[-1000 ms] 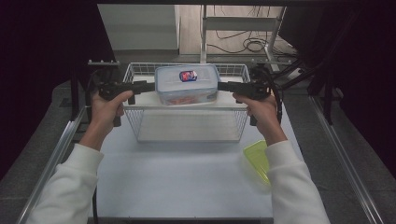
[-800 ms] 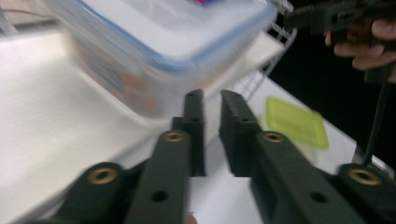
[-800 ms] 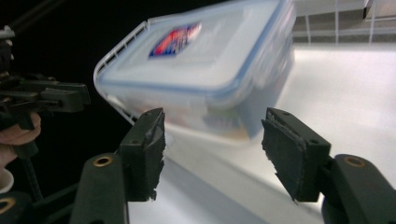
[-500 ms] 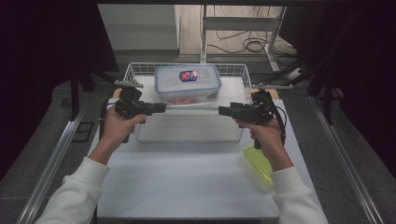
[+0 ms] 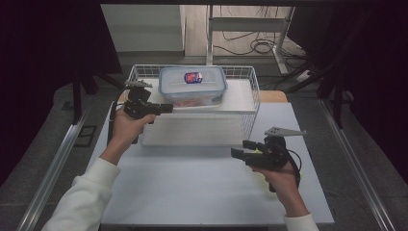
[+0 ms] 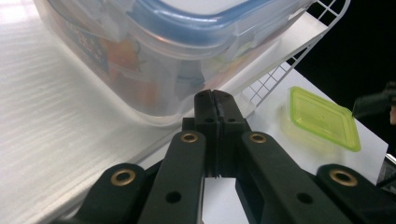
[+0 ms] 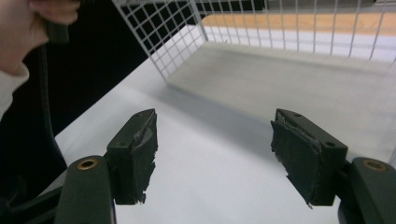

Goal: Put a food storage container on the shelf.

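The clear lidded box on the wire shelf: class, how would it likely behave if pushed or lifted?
The box looks rigid, so it should keep its shape. Its smooth walls may slip between pads. It seems packed with items, so probably fairly heavy. Low and wide on the shelf, it would likely slide rather than tip.

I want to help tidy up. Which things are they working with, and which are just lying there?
Working with:
food box on the white wire rack
left hand-held gripper, shut
right hand-held gripper, open

Just lying there:
green lid
cables on the floor
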`<move>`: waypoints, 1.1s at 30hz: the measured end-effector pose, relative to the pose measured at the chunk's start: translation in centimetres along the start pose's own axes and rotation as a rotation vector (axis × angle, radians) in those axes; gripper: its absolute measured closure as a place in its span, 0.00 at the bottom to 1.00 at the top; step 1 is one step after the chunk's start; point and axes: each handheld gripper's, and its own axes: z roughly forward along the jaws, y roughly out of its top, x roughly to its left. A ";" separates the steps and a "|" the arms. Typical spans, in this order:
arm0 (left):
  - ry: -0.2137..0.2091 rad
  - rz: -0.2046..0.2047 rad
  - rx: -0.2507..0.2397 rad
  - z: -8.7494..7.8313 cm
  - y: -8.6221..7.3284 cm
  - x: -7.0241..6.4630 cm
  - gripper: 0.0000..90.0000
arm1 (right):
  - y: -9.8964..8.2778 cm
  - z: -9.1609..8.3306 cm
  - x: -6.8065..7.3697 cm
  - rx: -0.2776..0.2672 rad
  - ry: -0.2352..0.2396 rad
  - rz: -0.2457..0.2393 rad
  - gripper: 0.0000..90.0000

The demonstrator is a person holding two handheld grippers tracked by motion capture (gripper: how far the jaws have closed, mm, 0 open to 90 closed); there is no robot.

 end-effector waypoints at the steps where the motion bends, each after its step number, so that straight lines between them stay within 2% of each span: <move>1: 0.000 0.000 0.000 0.0 0.0 0.0 1.00 | 0.0 0.0 0.0 0.000 0.000 0.000 0.35; 3: 0.009 -0.003 -0.003 -0.1 0.3 0.1 1.00 | -1.0 0.2 0.0 0.015 0.010 0.005 0.34; 13: 0.017 -0.016 0.003 0.3 0.7 0.4 1.00 | -1.9 0.7 -0.1 0.038 0.021 0.010 0.34; 17: 0.011 -0.021 -0.005 0.0 0.3 0.2 1.00 | -2.2 0.7 -0.1 0.041 0.016 0.012 0.34; 20: 0.009 -0.028 -0.018 -0.8 -0.6 -0.4 0.99 | -2.5 0.6 -0.1 0.047 0.017 0.014 0.34; 22: 0.027 -0.007 -0.024 -2.1 -2.1 -1.6 0.91 | -2.8 0.4 -0.1 0.051 0.011 0.014 0.34; 23: 0.027 -0.007 -0.024 -2.1 -2.1 -1.6 0.88 | -2.9 0.3 -0.2 0.051 0.009 0.014 0.34; 24: 0.022 -0.003 -0.025 -2.5 -2.8 -2.0 0.88 | -2.9 0.3 -0.2 0.051 0.009 0.014 0.34; 27: 0.013 -0.006 -0.027 -3.1 -5.0 -3.1 0.67 | -3.1 0.1 -0.4 0.050 0.003 0.022 0.34; 28: 0.011 -0.007 -0.029 -3.3 -6.3 -3.6 0.62 | -3.2 0.1 -0.4 0.051 0.002 0.024 0.34; 29: 0.016 -0.012 -0.032 -3.4 -7.7 -3.9 0.50 | -3.4 0.1 -0.3 0.052 0.000 0.020 0.34; 30: 0.016 -0.012 -0.032 -3.4 -7.7 -3.9 0.46 | -3.4 0.1 -0.3 0.052 0.000 0.020 0.34; 31: 0.013 -0.008 -0.023 -3.4 -8.6 -4.0 0.46 | -3.5 0.1 -0.2 0.055 -0.002 0.020 0.34; 33: 0.018 0.001 0.003 -3.2 -10.2 -4.3 0.38 | -3.8 0.2 -0.1 0.063 0.002 0.014 0.34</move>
